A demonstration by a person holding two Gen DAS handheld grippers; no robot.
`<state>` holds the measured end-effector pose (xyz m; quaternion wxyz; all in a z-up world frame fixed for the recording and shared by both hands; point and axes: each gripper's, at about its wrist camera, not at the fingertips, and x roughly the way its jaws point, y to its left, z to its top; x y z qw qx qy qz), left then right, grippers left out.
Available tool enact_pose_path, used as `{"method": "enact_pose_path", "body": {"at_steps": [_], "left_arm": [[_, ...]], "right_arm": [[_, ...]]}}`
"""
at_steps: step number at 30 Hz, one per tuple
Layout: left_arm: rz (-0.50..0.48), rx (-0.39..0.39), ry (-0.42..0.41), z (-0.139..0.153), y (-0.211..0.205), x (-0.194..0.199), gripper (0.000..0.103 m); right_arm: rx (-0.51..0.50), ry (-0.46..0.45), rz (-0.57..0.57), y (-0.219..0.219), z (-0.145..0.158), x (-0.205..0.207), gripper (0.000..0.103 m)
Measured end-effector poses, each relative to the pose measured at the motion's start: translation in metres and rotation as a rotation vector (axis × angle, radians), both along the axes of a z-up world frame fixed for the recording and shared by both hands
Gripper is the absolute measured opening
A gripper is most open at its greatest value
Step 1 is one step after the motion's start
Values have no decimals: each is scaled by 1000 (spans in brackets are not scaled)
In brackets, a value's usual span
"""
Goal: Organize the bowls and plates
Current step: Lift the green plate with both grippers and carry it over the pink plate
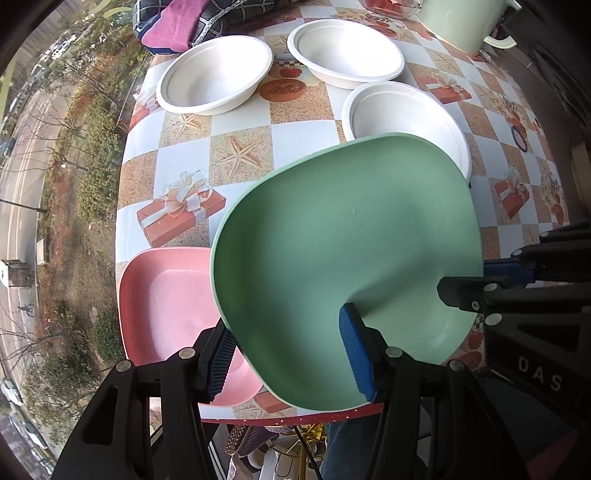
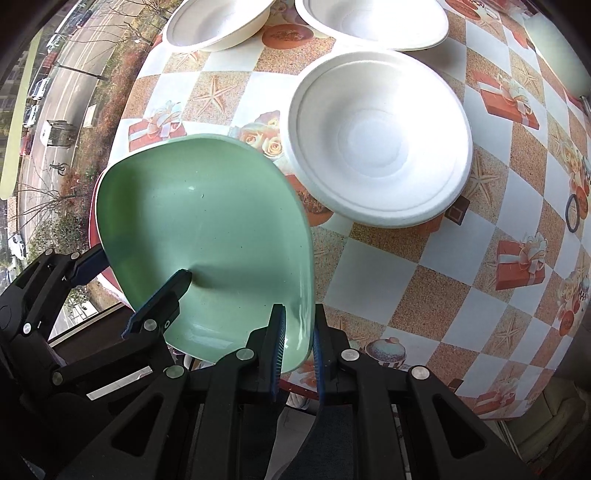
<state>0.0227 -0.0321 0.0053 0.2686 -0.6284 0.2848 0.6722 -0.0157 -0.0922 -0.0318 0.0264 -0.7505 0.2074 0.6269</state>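
Observation:
A green plate [image 1: 347, 258] is held tilted above the table's near edge, partly over a pink plate [image 1: 166, 302] that lies flat at the near left. My right gripper [image 2: 298, 343] is shut on the green plate's rim [image 2: 299, 325]. My left gripper [image 1: 291, 354] is open; its jaws straddle the green plate's near rim, one finger above and one below. Three white bowls stand apart on the table: far left [image 1: 214, 74], far middle [image 1: 345, 51] and near right [image 2: 380, 136].
The table [image 2: 424, 288] has a checked orange and white cloth. A folded dark and magenta cloth [image 1: 184, 22] lies at the far edge, beside a pale green pot [image 1: 461, 22] at the far right. A window with a street view is on the left.

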Motion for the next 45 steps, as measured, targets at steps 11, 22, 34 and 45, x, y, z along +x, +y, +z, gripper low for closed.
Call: {"method": "enact_pose_path", "body": {"at_steps": [11,22,34,45], "left_arm": [[98,8,39,7,-36,-20,59],[195,1,49,7,-71,-29,59],[301,0,60,10,-108,-36,58],[361,-28,26,-6,-132,-44,58]], "right_arm": [[1,27,89,-5,1,-10,16],[2,40,192,-11,-5,-21,16],[-2,58,275,-19,1,-33,16],[-21,37,300,-17,-11,-32,16]]}}
